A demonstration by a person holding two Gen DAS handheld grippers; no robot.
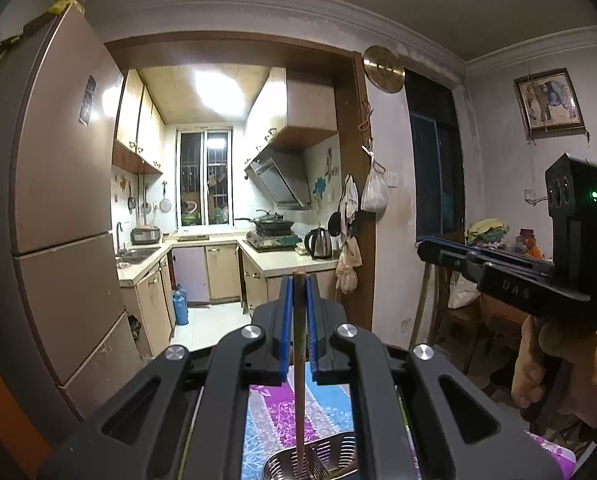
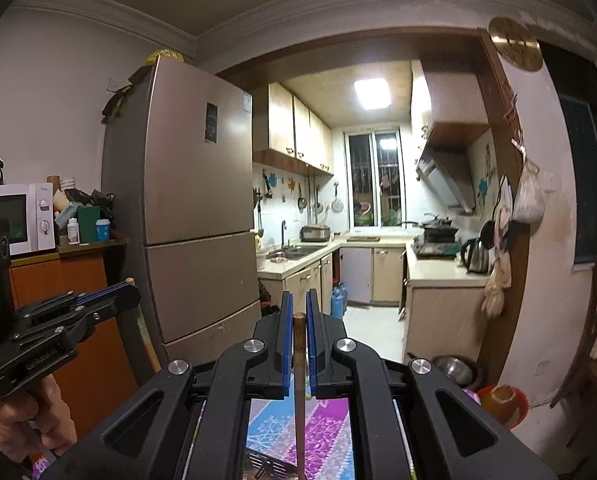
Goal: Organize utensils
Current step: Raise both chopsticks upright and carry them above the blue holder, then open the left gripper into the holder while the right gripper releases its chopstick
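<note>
My left gripper (image 1: 297, 282) is shut on a brown wooden chopstick (image 1: 298, 380) that hangs straight down, its lower end inside a perforated metal utensil holder (image 1: 330, 456) on a purple and blue floral cloth (image 1: 330, 404). My right gripper (image 2: 298, 300) is shut on a second wooden chopstick (image 2: 298, 392), held upright above the same cloth (image 2: 326, 432); a dark slotted edge of the holder (image 2: 268, 466) shows at the bottom. Each gripper shows in the other's view: the right one (image 1: 430, 246) and the left one (image 2: 132, 288).
A tall bronze fridge (image 1: 62, 208) stands left of the kitchen doorway. A microwave (image 2: 16, 220) sits on an orange cabinet (image 2: 74, 320) at left. A metal bowl (image 2: 456, 368) and orange bowl (image 2: 502, 400) lie right of the cloth.
</note>
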